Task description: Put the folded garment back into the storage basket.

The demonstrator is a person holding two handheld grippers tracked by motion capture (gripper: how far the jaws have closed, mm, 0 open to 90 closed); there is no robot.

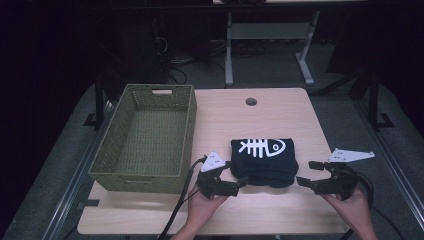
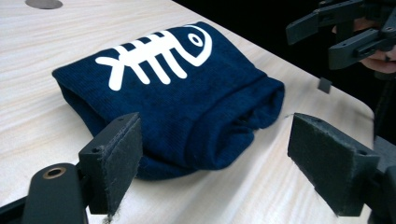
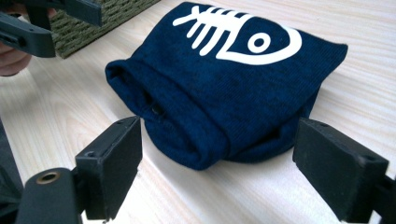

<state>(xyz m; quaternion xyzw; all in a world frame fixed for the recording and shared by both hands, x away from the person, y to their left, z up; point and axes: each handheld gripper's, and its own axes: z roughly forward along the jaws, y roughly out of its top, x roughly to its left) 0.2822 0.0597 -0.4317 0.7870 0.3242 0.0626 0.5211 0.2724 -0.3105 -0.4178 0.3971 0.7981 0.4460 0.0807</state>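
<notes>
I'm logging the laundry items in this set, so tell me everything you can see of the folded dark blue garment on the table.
The folded garment is dark navy knit fabric, printed on top with a white fish skeleton whose head points toward the person's right. It is folded into a thick, compact bundle with rolled, rounded edges facing the person. It lies flat on the light wooden table, just right of the woven basket and apart from it. The left tongs and right tongs flank its near corners, both open, neither gripping it.
</notes>
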